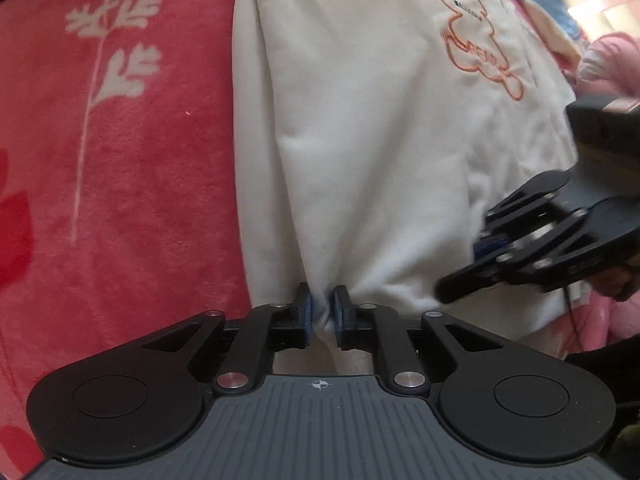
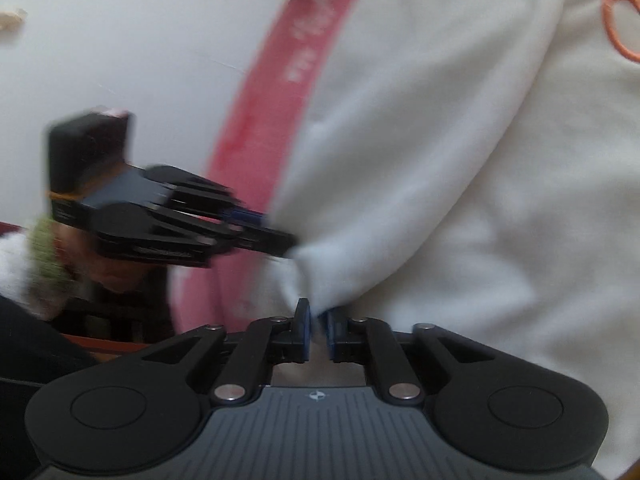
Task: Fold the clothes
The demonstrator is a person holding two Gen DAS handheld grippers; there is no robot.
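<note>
The left tongs (image 1: pixel 321 312) point toward 12 o'clock along the white sweatshirt (image 1: pixel 360 128), level with its near hem. In the left wrist view the right tongs (image 1: pixel 480 256) come in from 3 o'clock, angled toward 8 o'clock, their tips at the same hem edge. In the right wrist view the left tongs (image 2: pixel 276 240) enter from 9 o'clock, blurred.

The sweatshirt lies on a pink blanket (image 1: pixel 120 160) with white leaf prints, an orange outline design (image 1: pixel 476 48) on its chest at 1 o'clock. Pink and blue cloth (image 1: pixel 600 52) is heaped at 2 o'clock.

The left tongs are nearly closed, pinching a bunched fold of hem between blue pads (image 1: pixel 306 312). The right tongs (image 2: pixel 319 330) likewise stand almost closed, with a tuck of the sweatshirt (image 2: pixel 440 160) gripped between them.
</note>
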